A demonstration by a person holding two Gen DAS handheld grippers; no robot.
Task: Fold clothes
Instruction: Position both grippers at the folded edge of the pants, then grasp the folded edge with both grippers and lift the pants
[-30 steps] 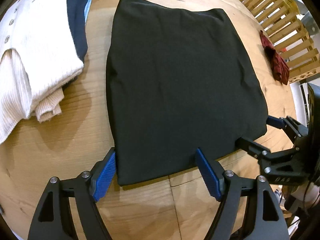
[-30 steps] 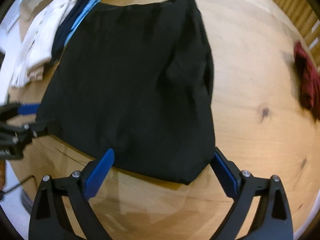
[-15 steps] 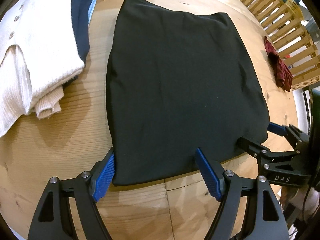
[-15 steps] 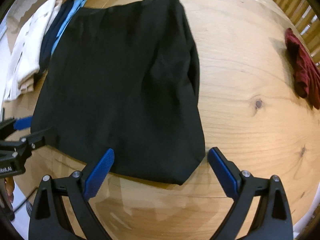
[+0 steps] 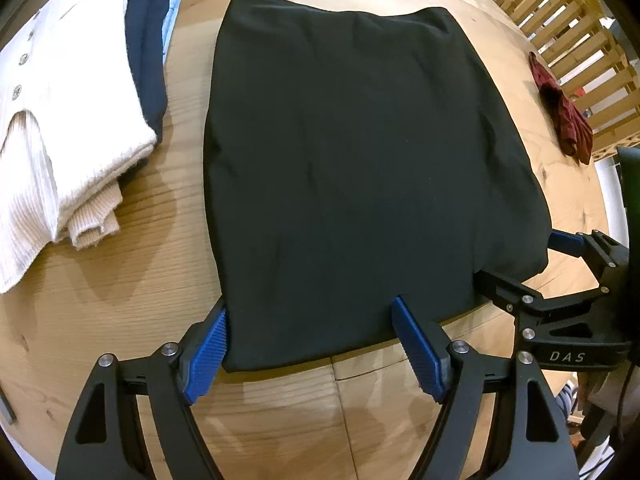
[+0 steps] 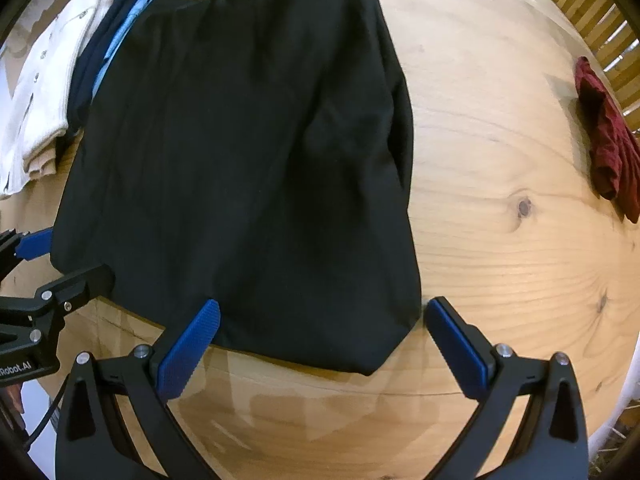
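Here the black garment point(image 5: 360, 168) lies flat mid-table point(image 5: 152, 272). We hover the left gripper point(image 5: 308, 344) and right gripper point(image 6: 324, 344) spread at its near corners, the right's jaws having just widened, gripping nothing, probably to lift that edge for a fold.

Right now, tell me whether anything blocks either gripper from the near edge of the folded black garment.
Nothing visible does. The left gripper and right gripper, both open, each straddle a near corner of the folded black garment on the wooden table. The cream knit sweater and dark red cloth lie off to the sides.
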